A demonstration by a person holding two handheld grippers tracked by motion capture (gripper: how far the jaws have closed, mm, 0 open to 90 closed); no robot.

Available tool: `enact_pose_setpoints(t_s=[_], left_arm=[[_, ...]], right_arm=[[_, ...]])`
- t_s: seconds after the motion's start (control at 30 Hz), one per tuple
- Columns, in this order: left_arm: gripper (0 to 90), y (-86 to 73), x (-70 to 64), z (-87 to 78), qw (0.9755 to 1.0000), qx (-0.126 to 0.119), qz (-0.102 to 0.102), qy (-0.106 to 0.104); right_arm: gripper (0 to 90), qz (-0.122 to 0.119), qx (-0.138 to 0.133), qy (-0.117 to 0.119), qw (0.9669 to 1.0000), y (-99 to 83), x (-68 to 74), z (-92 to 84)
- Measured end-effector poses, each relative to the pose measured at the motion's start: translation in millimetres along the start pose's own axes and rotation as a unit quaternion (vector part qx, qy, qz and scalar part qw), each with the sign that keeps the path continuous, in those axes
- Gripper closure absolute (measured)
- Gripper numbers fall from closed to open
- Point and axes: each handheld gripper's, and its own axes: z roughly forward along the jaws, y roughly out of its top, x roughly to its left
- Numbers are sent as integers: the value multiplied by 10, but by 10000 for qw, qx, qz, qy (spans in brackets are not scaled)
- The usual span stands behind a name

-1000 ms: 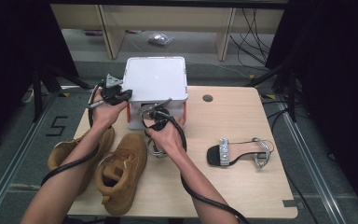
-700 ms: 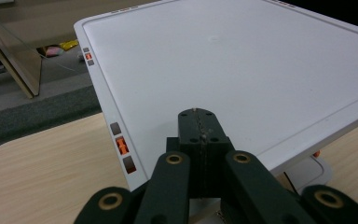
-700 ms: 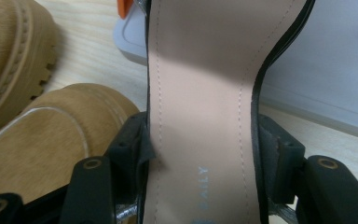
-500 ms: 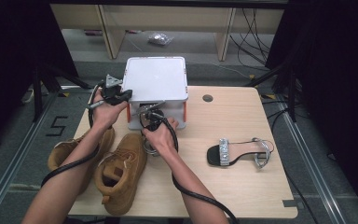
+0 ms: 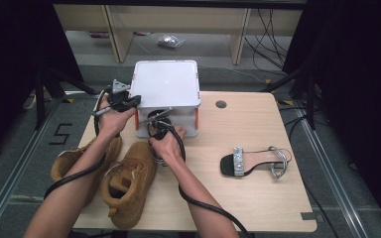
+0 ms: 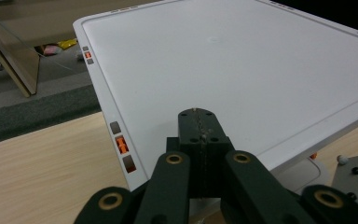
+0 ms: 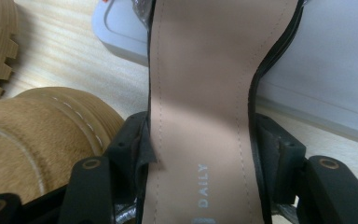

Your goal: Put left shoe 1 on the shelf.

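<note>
1. Gripping a sandal (image 7: 200,93) across its narrow waist, the right gripper (image 5: 159,130) has a jaw clamped on each edge, hard by the front of the white box (image 5: 166,84)
2. Hovering over the box's left edge, the left gripper (image 6: 200,135) has its jaws pressed together on nothing
3. Tan boots (image 5: 129,181) crowd the table's (image 5: 258,198) near-left corner; its right half lies open around a second sandal (image 5: 255,162)
4. The held sandal's toe and heel run out of the right gripper view
</note>
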Motion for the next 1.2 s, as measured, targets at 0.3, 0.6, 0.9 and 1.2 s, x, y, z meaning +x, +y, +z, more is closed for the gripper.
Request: enact_pose_setpoints(t_s=[0.3,0.6,0.9,1.2], left_arm=[[899,9,-1,2,10000,33,3,1],[899,20,6,2,10000,70,-16,-22],[899,25,4,2,10000,97,9,-14],[899,20,-3,2,10000,78,-38,8]], right_arm=[[411,-359,-42,-182,9992,6,-38,35],[364,-155,-368,72,9992,-23,1,-272],[552,-576,-532,441,9959,-365,-282,-948],[900,-1191,328,644,9902,-820,-370,-842]])
